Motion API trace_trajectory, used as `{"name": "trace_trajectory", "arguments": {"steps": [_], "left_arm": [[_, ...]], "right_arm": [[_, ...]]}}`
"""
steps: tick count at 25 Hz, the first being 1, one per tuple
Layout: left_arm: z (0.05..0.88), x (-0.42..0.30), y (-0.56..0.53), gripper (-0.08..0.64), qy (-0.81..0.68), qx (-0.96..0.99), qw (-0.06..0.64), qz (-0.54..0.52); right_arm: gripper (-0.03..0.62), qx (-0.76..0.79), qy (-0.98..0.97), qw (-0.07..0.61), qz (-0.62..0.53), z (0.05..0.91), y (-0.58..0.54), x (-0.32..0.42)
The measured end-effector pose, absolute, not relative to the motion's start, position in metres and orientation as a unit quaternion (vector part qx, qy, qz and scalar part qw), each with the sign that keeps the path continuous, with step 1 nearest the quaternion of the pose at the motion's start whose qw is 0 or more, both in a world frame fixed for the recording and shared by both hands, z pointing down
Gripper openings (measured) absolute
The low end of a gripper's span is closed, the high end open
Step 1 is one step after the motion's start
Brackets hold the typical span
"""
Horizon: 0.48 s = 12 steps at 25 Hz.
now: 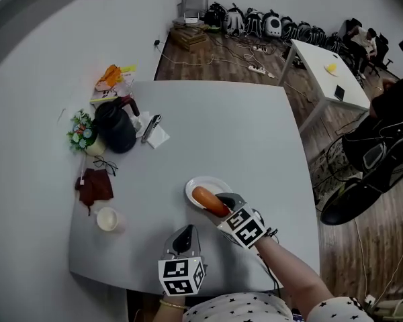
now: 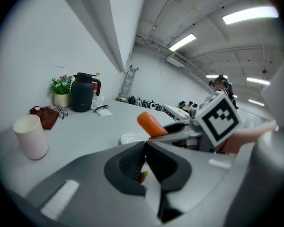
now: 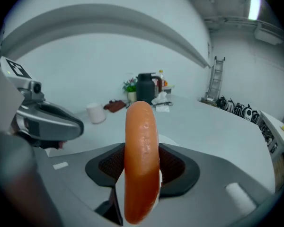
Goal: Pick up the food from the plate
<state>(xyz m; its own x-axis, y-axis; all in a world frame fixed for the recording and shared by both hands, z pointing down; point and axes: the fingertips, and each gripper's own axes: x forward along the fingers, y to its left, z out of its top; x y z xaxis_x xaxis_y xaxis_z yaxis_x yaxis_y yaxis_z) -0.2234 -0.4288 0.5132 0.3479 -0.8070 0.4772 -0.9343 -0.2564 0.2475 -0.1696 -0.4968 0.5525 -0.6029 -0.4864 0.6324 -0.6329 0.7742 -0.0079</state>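
1. Left gripper [image 1: 183, 237], low over the near table [image 1: 221, 133] edge: jaws pressed together, nothing held. Cube carries black-and-white square markers only.
2. Right gripper [image 1: 223, 202]: jaws clamped on orange sausage [image 1: 207, 200], tilted above white plate [image 1: 196, 183].
3. Farther left: white cup [image 1: 107, 219], dark kettle [image 1: 115, 129], orange packet [image 1: 111, 79]; print too small to read.

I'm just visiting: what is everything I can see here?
table: one, pale grey, under everything
plate: one, white, near the front edge
sausage: one, orange, above the plate
jug: one, black, far left
flowers: one pot, green and pink, beside the jug
glasses: one pair, dark, before the jug
cloth: one, dark red, beside the glasses
cup: one, white, front left
second table: one, white, back right
left hand-held gripper: one, grey, jaws together
right hand-held gripper: one, grey, shut on the sausage
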Motion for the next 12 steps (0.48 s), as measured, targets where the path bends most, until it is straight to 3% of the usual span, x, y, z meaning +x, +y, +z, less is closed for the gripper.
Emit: {"name": "trace_trajectory", "arguments": {"steps": [6, 12], "left_arm": [[0.487, -0.216, -0.401, 0.008, -0.574, 0.781, 0.221, 0.103], [0.476, -0.208, -0.379, 0.008, -0.582, 0.779, 0.212, 0.093]], "right_arm": [[0.201, 0.369, -0.901, 0.177, 0.141, 0.485, -0.431, -0.159], [0.201, 0.393, -0.898, 0.134, 0.147, 0.465, -0.386, -0.143]]}}
